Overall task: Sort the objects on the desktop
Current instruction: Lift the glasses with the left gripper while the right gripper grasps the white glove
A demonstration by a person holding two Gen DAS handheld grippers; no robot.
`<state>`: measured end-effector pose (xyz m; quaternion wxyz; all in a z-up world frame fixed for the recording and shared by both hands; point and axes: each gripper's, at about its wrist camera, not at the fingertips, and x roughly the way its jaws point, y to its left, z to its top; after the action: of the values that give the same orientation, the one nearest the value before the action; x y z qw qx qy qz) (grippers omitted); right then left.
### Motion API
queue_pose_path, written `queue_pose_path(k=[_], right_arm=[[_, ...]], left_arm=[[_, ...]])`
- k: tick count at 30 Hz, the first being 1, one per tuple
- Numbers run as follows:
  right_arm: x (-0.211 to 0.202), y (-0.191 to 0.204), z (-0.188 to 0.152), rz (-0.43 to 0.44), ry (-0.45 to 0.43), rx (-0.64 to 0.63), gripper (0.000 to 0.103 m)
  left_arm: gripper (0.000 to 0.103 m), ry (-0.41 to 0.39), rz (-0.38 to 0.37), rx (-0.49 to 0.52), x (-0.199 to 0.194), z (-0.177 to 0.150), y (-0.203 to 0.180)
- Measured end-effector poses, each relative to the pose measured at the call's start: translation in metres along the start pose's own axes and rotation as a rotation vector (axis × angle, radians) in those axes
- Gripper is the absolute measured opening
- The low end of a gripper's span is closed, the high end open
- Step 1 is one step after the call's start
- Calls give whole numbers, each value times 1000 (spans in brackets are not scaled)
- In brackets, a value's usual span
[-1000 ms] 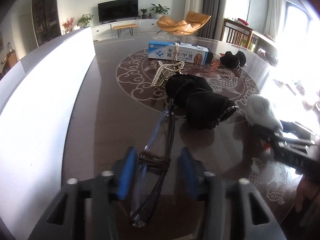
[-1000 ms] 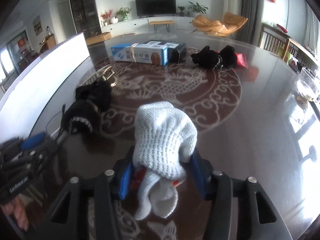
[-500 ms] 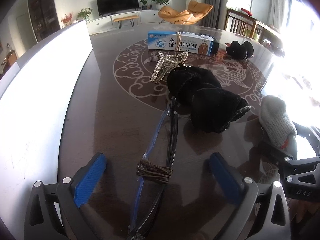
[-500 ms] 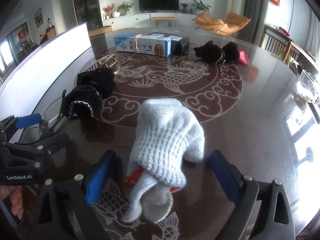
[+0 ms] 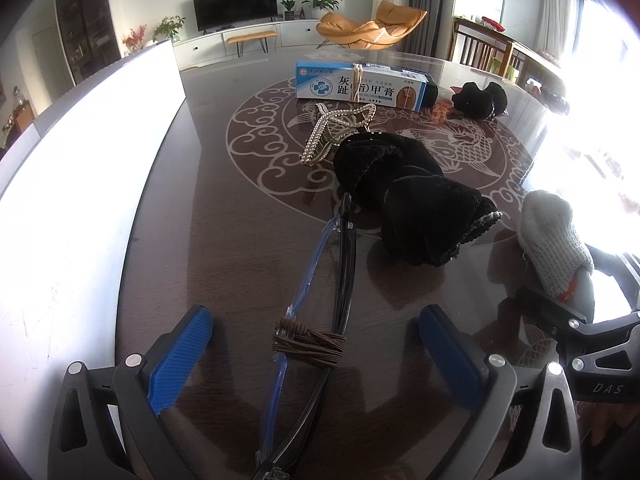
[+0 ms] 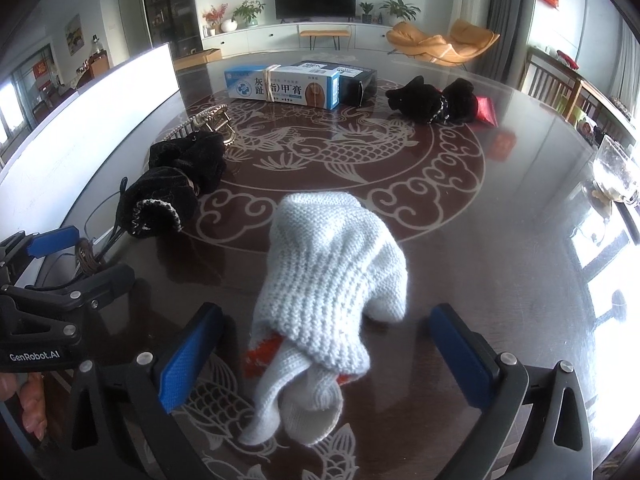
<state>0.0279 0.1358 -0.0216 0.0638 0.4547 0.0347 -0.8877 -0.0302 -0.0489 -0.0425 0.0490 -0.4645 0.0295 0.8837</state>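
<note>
**A:** What am I looking at, biggest things first?

**B:** I'm looking over the dark desk (image 6: 500,240) with its pale fish-and-cloud inlay; it's filling both views. A white board (image 5: 80,184) is running along the desk's edge at nine o'clock in the left wrist view. Far out at twelve o'clock a blue-and-white box (image 6: 282,87) is lying tied with string, with a dark box just behind it.

**A:** And the claws?

**B:** I'm holding the left claw (image 5: 316,354) spread wide, gripping nothing. Its blue pads (image 5: 180,362) are sitting well apart on either side of the bundled glasses (image 5: 316,300). I'm keeping the right claw (image 6: 326,358) spread wide too, with the white knitted socks (image 6: 332,284) lying on the desk between its fingers, touching neither pad as far as I can tell.

**A:** Where are the other pieces sitting?

**B:** From the left wrist, a black sock bundle (image 5: 412,200) is lying at one o'clock, just beyond the far tips of the glasses. A pearl-trimmed hair clip (image 5: 332,132) is resting behind it at twelve. A second black bundle (image 6: 432,100) is lying at one o'clock from the right wrist, touching a red packet (image 6: 486,110).

**A:** The glasses themselves?

**B:** Two pairs, blue and black, are lying folded together, bound by a brown cord (image 5: 308,342) between the left pads.
</note>
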Motion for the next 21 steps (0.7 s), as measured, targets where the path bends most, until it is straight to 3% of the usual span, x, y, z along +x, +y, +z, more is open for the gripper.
queue_pose_path(k=[8,11,12,13,14,15,16,18,21], right_arm=[[0,0,0,0,2,0,103],[-4,-11,2,45,-18,61,102],[-7,-17,3,69,-32,98,95],[-9,-21,3,80,-39,115,84],[-10,-23,3,72,-41,110,69],[-11,-23,3,63,-39,92,56],[-12,-23,3,68,-39,85,44],[-20,-25,1,86,-53,105,38],[-47,-26,-4,94,-122,127,38]], left_arm=[[103,2,-11,16,-2,-4,0],[103,13,-39,55,-4,-5,0],[103,15,-41,57,-4,-5,1],[88,2,-39,55,-6,-6,1],[64,-27,-42,59,-10,-7,1],[52,-48,-51,69,-14,-8,0],[28,-52,-58,78,-16,-8,-1],[28,-37,-109,58,-18,-6,1],[27,-54,-149,20,-31,-6,3]])
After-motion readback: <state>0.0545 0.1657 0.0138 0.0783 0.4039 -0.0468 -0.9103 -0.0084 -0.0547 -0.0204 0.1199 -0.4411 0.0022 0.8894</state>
